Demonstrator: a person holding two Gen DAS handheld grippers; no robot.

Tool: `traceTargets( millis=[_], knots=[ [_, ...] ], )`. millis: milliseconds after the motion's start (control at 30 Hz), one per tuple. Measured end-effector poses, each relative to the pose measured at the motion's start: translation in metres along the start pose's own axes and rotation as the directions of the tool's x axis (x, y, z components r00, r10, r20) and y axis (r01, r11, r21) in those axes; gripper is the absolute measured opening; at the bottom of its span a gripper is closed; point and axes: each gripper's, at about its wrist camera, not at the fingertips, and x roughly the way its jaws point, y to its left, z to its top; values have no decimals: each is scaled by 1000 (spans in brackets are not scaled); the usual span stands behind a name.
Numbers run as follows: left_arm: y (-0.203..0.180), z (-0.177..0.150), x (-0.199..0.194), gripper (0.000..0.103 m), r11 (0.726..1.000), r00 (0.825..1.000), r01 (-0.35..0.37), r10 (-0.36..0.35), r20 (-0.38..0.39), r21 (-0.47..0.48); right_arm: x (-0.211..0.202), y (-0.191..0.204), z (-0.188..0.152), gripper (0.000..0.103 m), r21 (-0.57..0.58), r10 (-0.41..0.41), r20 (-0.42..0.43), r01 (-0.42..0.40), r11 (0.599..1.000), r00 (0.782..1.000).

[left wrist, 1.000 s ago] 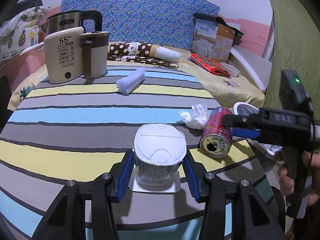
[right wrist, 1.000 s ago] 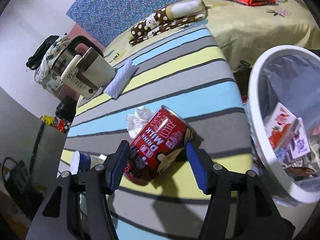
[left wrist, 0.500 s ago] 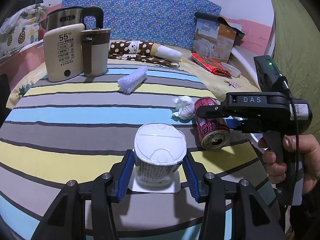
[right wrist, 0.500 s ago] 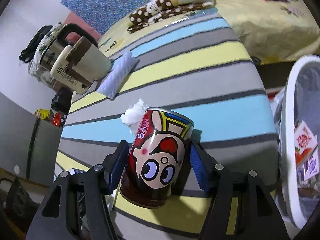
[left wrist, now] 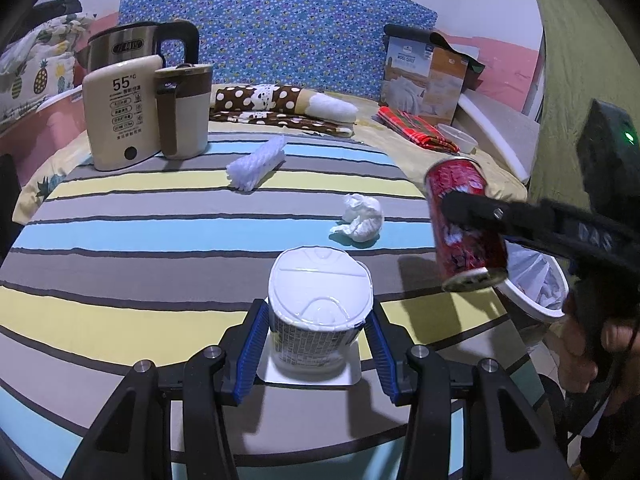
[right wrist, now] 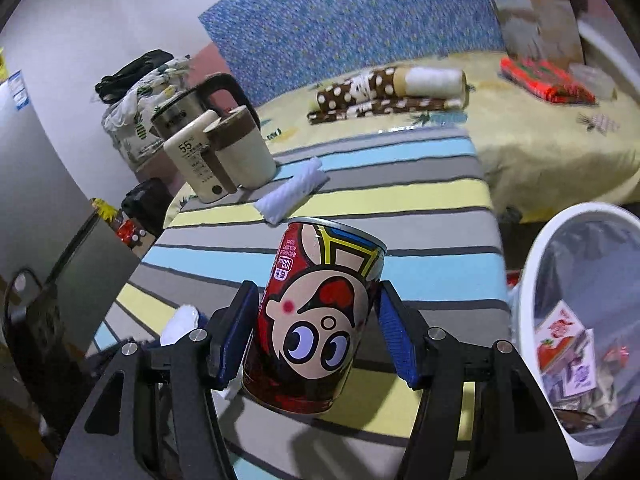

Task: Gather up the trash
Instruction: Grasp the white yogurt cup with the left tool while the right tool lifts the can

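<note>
Striped cloth in grey, yellow and pale blue covers the bench (left wrist: 120,240), and behind it we see a blue flowered headboard (left wrist: 280,40) filling the upper middle of the left wrist view.

At the bottom centre of that view our left tool (left wrist: 316,344) has its blue-padded fingers on either side of a white plastic cup with a sealed foil lid (left wrist: 318,312); the pads sit close against its sides, and the cup stands upright on the bench.

At the right of the same view our right tool (right wrist: 316,336) is clamped on a red drink can with a cartoon face (right wrist: 312,320), which is lifted clear of the bench and tilted. In the right wrist view the can fills the lower centre between the pads.

A crumpled white tissue (left wrist: 360,220) lies on the cloth just beyond the cup, and a white ribbed foam sleeve (left wrist: 256,164) lies farther back. A cream kettle base marked 55 (left wrist: 120,116) and a beige and brown lidded mug (left wrist: 184,116) stand at upper left.

A white round bin (right wrist: 532,280) with wrappers inside sits at the right edge of the right wrist view, beside the bench.
</note>
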Motion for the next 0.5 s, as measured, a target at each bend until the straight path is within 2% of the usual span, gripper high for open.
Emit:
traceTargets(
  millis=[233,500],
  knots=[
    [-12,4,-9,49,1000,1000,5,-6,17,18,-6,2,-5,62,-36,-55,23,56,998,998],
    [-37,8,-10,49,998,999,35,-36,18,59,-23,-13,-12,62,-6,-99,44,100,995,994]
  ],
)
